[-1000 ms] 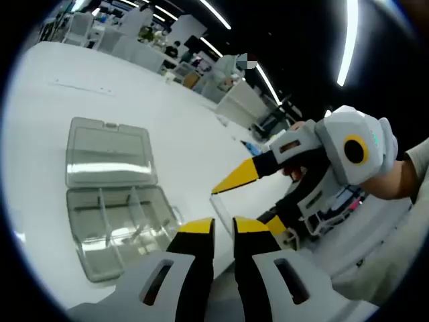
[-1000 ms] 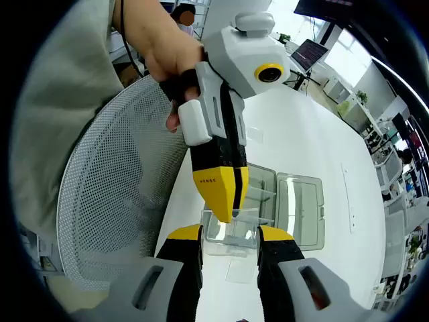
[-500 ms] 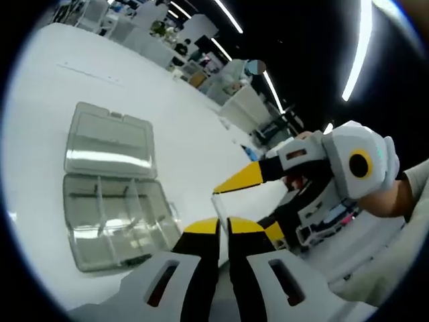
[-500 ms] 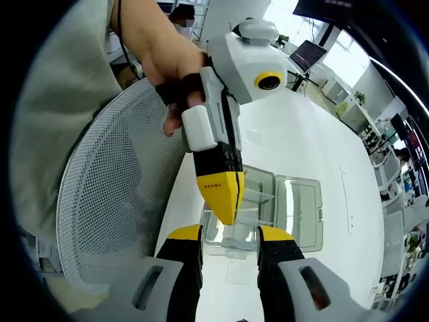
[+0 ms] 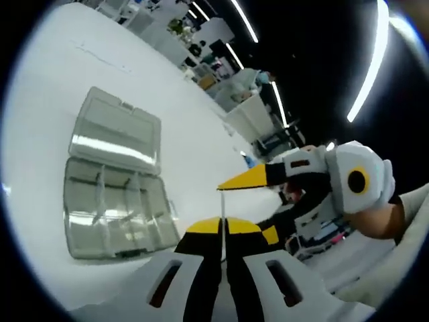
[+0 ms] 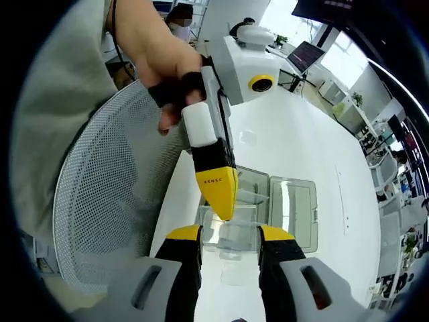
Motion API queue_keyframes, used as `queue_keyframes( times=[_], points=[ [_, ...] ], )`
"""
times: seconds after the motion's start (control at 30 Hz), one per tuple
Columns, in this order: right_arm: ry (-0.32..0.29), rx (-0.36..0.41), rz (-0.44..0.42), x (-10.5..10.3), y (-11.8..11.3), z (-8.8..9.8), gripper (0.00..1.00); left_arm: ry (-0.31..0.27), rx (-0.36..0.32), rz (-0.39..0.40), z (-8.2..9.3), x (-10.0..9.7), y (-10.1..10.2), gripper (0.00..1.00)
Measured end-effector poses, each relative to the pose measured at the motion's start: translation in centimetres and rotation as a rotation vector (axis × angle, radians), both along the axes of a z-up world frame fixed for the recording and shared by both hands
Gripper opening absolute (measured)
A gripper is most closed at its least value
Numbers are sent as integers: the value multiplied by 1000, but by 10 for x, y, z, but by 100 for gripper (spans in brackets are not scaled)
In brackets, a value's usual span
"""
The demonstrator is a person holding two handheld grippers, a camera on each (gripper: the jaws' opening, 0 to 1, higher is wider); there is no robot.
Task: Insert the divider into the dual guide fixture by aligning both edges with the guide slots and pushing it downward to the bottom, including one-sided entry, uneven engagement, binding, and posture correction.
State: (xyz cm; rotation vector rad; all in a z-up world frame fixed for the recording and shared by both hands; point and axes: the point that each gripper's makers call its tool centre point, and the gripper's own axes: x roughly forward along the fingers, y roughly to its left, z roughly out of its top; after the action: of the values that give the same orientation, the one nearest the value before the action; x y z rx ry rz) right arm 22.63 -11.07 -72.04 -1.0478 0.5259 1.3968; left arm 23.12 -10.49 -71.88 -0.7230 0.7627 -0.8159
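Left gripper (image 5: 223, 227), jaws pressed together on the divider (image 6: 226, 228), a clear thin sheet I see edge-on between its yellow tips in the left gripper view. I judge this pinch to be the carrying grip: one edge is clamped so the sheet can be steered. Right gripper (image 6: 228, 235), jaws parted and clasping nothing that I can make out; the sheet hangs in the gap between them, and whether either jaw touches it I cannot tell. In the left gripper view this same tool (image 5: 268, 208) spreads one jaw above the sheet and one below, which suggests it brackets the free end to square the posture. Dual guide fixture (image 5: 110, 201): a clear compartment box lying open on the white table (image 5: 40, 100), lid folded back, with upright partitions inside. It sits well apart from the divider, which is held in the air near the person's mesh chair (image 6: 114, 181). No edge has yet entered a slot; alignment over the box comes first.
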Motion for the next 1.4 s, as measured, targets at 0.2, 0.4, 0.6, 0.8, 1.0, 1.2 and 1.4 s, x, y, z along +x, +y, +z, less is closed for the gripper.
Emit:
queue_keyframes(
  times=[0.2, 0.4, 0.6, 0.8, 1.0, 1.2, 1.4],
  points=[
    [20, 5, -13, 4, -1, 4, 29, -66, 25, -27, 0, -1, 4, 0],
    [58, 5, 0, 10, -3, 8, 22, -151, 50, -71, 4, -2, 6, 0],
    [94, -13, 29, 12, -4, 11, 14, -248, 99, -132, 7, -5, 9, 0],
    [154, -27, 82, 4, 1, 13, 12, -353, 137, -187, 13, -8, 7, 0],
    [185, -45, 107, 1, 2, 12, 10, -433, 160, -224, 17, -10, 6, 0],
    [246, -62, 126, -2, 2, 15, 3, -511, 213, -267, 16, -13, 5, 0],
    [256, -79, 138, -5, 2, 13, 3, -555, 231, -284, 17, -14, 4, 0]
  ],
)
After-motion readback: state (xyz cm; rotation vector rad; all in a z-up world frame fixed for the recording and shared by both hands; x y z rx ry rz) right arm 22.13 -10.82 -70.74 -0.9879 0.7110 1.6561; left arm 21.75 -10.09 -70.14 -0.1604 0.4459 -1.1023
